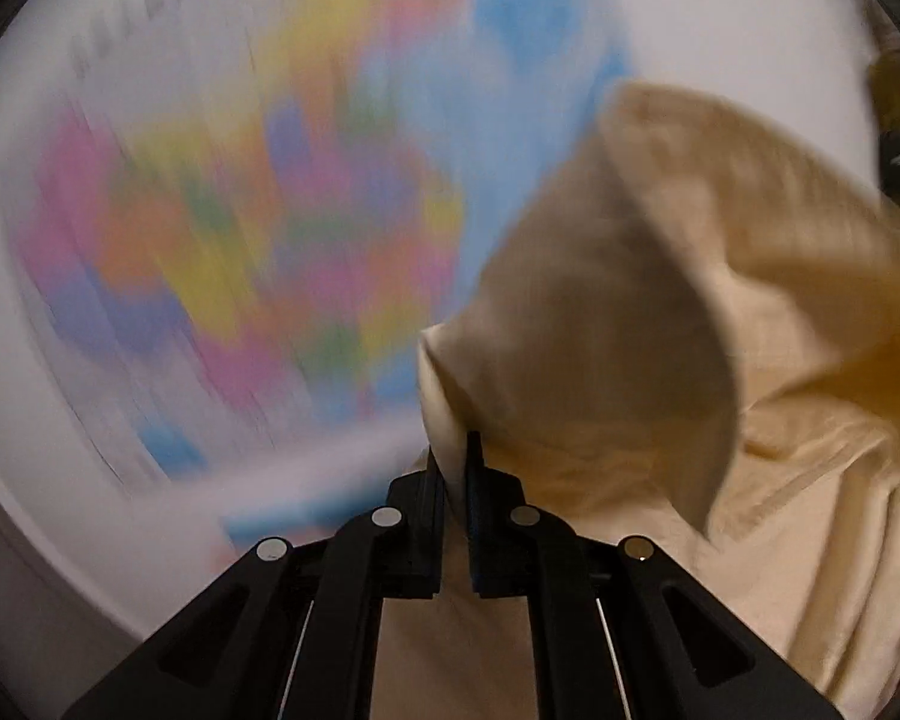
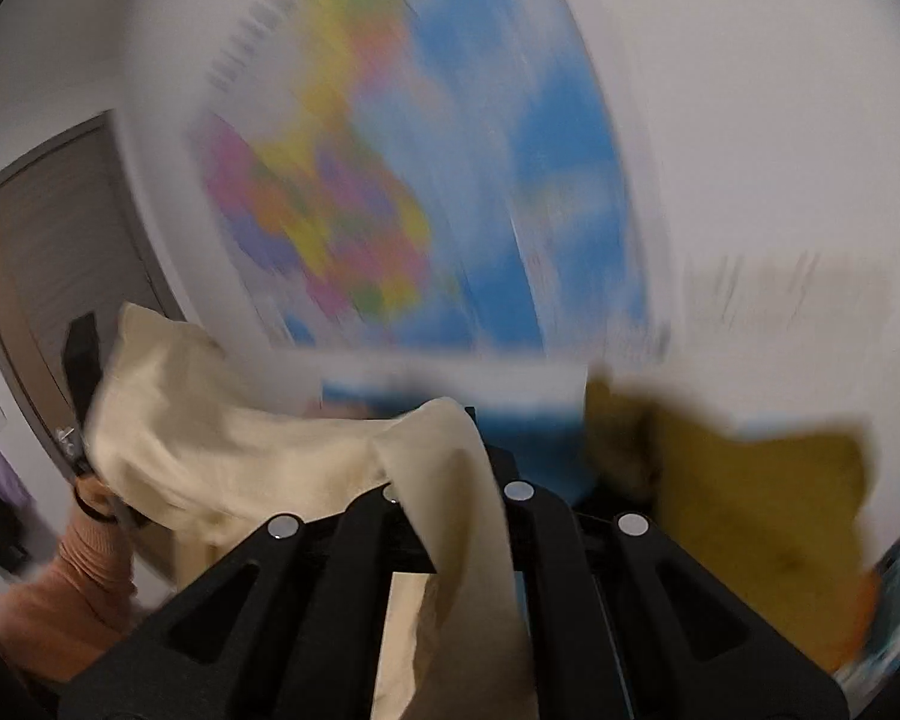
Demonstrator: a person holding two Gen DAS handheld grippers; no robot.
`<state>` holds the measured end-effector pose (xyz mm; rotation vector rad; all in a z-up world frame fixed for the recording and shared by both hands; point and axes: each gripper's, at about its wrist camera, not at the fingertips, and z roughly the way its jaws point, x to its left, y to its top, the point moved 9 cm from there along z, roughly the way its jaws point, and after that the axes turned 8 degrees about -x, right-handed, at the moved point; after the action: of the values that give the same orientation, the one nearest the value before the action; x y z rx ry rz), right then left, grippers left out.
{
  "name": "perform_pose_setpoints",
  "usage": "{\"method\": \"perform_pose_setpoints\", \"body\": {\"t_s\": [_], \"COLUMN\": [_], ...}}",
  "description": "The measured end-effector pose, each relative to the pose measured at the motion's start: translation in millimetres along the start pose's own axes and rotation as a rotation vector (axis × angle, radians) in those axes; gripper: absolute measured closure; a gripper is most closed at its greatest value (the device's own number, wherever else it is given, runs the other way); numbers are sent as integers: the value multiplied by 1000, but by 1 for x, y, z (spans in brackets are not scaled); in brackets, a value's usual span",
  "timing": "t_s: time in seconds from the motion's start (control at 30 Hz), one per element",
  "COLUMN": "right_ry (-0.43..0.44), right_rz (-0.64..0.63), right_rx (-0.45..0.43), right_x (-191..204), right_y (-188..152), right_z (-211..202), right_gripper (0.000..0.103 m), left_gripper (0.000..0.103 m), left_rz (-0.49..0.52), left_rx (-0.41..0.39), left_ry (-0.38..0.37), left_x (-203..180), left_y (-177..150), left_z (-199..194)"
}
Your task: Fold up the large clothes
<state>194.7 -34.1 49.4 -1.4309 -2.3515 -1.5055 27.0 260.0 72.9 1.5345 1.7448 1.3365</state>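
White wall [image 2: 750, 120], blurred map [image 2: 390, 192]; both grippers' fingers [image 1: 474, 468] pinch cream garment [image 1: 630, 300].

The garment [image 1: 660, 312] hangs between both grippers, before the wall map [image 1: 240, 228] behind it.

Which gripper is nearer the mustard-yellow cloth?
Right. The right gripper, shut on the cream garment, has the mustard-yellow cloth just beside it. The left gripper grips the garment's other end, across it from that cloth.

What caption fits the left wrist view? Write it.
Left gripper shut on cream garment, lifted before a blurred colourful wall map.
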Motion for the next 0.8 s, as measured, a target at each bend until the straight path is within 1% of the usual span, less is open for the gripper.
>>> {"method": "perform_pose_setpoints", "body": {"t_s": [0.03,0.07,0.1,0.13,0.17,0.2,0.23,0.27,0.3,0.33,0.37,0.4,0.43,0.47,0.5,0.53,0.57,0.6,0.63,0.67,0.7,0.73,0.77,0.8], "right_ry": [-2,-20,-60,-90,-107,-128,-146,-162,-190,-244,-289,-332,-368,-378,-381,-372,-359,-346,-354,-375,-374,-340,-320,-305], "right_rz": [53,76,116,141,159,185,187,172,142,67,11,-49,-143,-205,-268,-364,-422,-502,-616,-699,-775,-812,-821,-836], "right_rx": [56,97,138,179,196,202,207,209,210,214,211,199,173,164,160,159,163,172,190,196,206,229,249,272], "right_x": [-22,-37,-57,-76,-88,-99,-106,-109,-110,-110,-110,-109,-99,-89,-78,-59,-47,-35,-18,-7,5,15,15,18], "right_y": [-17,-31,-46,-61,-71,-76,-79,-78,-77,-74,-74,-72,-67,-65,-65,-67,-71,-78,-87,-91,-96,-106,-111,-117], "right_z": [37,58,82,106,114,121,125,126,125,121,114,108,100,97,95,96,97,99,106,114,123,131,132,139], "right_gripper": [101,101,101,101,101,100,99,96,86,75,67,48,36,32,28,26,25,19,16,16,16,16,16,18], "left_gripper": [99,99,99,99,99,99,98,97,95,90,86,73,65,59,46,41,40,37,32,31,31,31,30,26], "left_rz": [-10,-20,-42,-49,-47,-53,-74,-96,-124,-134,-135,-131,-126,-124,-130,-138,-138,-116,-99,-75,-37,-4,26,68], "left_rx": [72,155,242,291,324,348,362,371,383,389,389,382,374,364,352,339,323,308,302,296,297,299,301,310], "left_ry": [-14,-24,-59,-68,-58,-64,-81,-95,-119,-134,-136,-129,-127,-131,-153,-179,-206,-237,-250,-264,-286,-306,-324,-339], "left_x": [-2,-6,-10,-11,-9,-6,-1,3,11,16,17,25,27,31,20,20,18,14,1,-6,-25,-39,-48,-60], "left_y": [-22,-47,-74,-89,-101,-110,-114,-115,-115,-114,-114,-114,-113,-111,-118,-117,-115,-115,-114,-116,-115,-116,-117,-124], "left_z": [33,70,109,134,153,171,181,186,188,188,191,192,193,192,189,185,178,169,157,150,137,123,119,115]}}
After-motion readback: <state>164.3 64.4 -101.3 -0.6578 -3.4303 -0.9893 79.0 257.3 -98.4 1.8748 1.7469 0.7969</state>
